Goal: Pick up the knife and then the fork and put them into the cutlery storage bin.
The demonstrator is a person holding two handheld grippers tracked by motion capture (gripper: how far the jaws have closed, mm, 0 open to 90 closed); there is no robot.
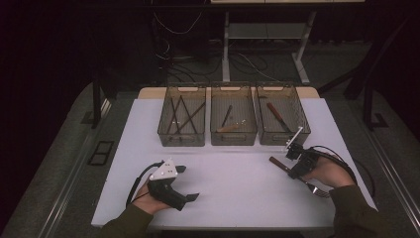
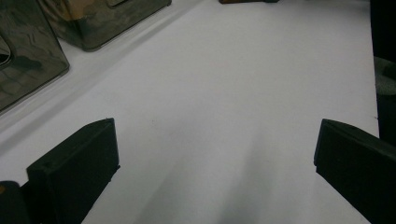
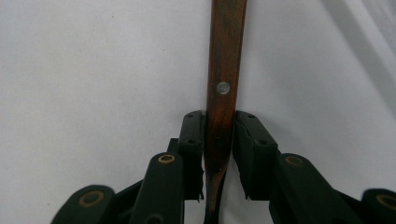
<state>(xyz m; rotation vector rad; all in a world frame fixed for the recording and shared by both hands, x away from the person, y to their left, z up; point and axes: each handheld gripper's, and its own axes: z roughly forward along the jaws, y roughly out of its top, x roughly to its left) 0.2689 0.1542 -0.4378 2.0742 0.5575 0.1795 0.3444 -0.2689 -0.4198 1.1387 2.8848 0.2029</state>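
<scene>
Wooden-handled fork (image 3: 224, 70) flat on white table (image 1: 233, 188), in front of rightmost bin (image 1: 282, 119), tines toward you. Your right gripper (image 3: 219, 140) over handle, pads either side, pinching it. Your left gripper (image 2: 215, 154) well left of fork, jaws spread wide over bare table, holding nothing.
</scene>
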